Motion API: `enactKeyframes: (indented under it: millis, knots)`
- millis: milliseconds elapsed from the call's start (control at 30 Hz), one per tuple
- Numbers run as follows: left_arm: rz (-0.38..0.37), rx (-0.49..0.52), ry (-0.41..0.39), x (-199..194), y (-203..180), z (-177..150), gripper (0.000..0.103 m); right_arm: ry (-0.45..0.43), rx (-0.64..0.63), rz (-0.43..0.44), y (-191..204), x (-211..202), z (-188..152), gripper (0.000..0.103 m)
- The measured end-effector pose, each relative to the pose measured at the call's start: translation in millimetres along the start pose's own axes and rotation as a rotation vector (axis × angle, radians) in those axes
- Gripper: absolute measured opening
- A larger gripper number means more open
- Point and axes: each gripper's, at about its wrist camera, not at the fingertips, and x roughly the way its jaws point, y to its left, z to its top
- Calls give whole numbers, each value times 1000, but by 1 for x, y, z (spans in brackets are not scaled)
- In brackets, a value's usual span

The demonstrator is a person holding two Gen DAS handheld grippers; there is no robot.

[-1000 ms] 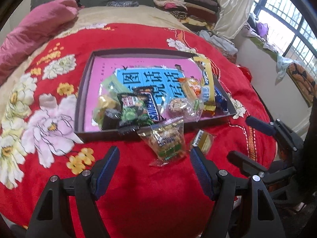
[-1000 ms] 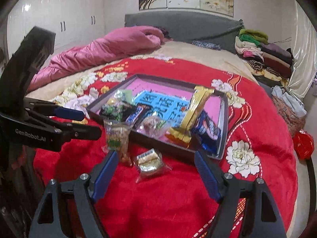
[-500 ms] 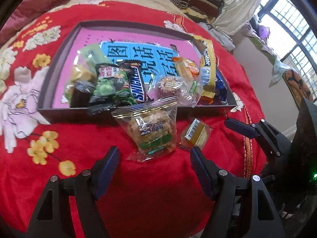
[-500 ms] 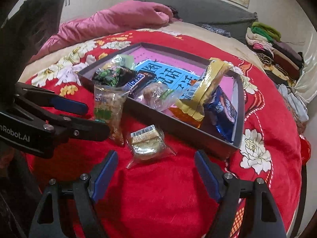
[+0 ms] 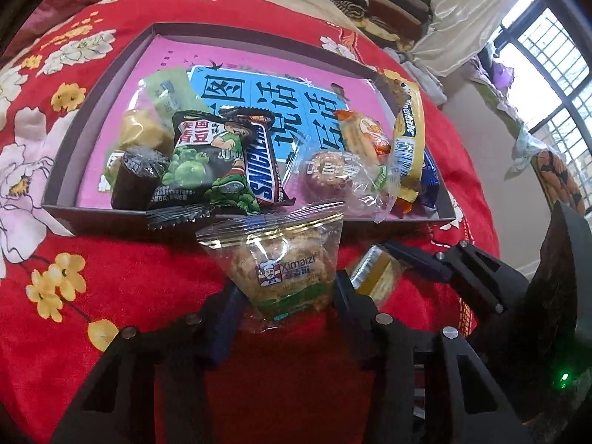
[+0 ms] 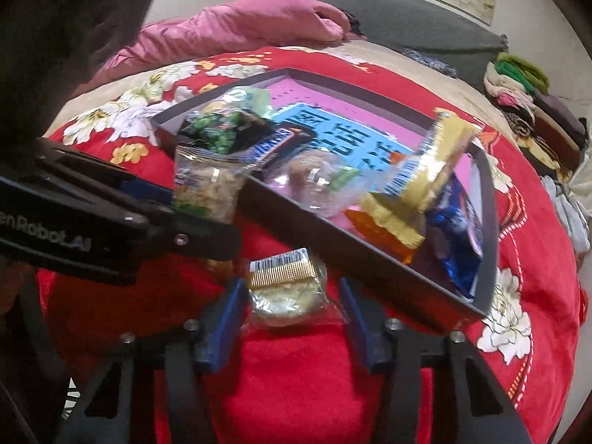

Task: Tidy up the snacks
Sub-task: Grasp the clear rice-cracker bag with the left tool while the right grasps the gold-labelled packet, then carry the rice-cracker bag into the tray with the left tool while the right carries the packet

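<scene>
Cardboard tray [image 5: 59, 199], dark-walled w/ pink floor & blue printed panel, sits on the red floral blanket [image 5: 55, 333]. Inside, along its near wall: green-pea pouch [image 5: 207, 162], Snickers bar [image 5: 263, 159], dark round cake [image 5: 137, 174] at 9 o'clock, clear-wrapped pastry [image 5: 333, 172], orange pack [image 5: 364, 135], yellow wafer bar [image 5: 407, 140] leaning on the 3 o'clock wall, blue packet [image 6: 458, 233] under it.

Outside the tray, at 6 o'clock from it on the blanket: Ximaizi bag [image 5: 292, 270], clear w/ gold zip strip, crumbly cake inside; to its 3 o'clock a gold-wrapped cake [image 6: 285, 288] w/ barcode on top.

Left gripper [image 5: 286, 303]: jaws have just been closing, pads now pressing both sides of the Ximaizi bag. Right gripper [image 6: 292, 307]: jaws also just been closing, gold-wrapped cake between them; pads close beside the wrapper, can't tell if gripped.
</scene>
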Motion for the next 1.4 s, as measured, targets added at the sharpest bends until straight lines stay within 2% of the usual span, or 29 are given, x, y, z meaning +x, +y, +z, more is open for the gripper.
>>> enactKeyframes:
  millis: [67, 200, 367, 567, 667, 1033, 1400]
  knots:
    - [-2, 5, -5, -2, 1, -2, 46, 2, -8, 5, 3, 0, 0, 49]
    - [-26, -1, -21, -16, 7, -8, 44, -14, 56, 71, -3, -10, 1, 46]
    - [-23, -7, -81, -49, 18, -8, 44, -102, 135, 127, -13, -40, 4, 46]
    - [46, 0, -219, -93, 30, 6, 44, -235, 189, 119, -21, -68, 15, 46]
    - [73, -9, -245, -101, 39, 14, 44, -280, 207, 97, -24, -73, 22, 46]
    - [135, -36, -247, -95, 61, 35, 44, -309, 224, 49, -28, -66, 38, 46]
    - [169, -32, -192, -68, 68, 48, 44, -293, 187, 36, -13, -41, 56, 46]
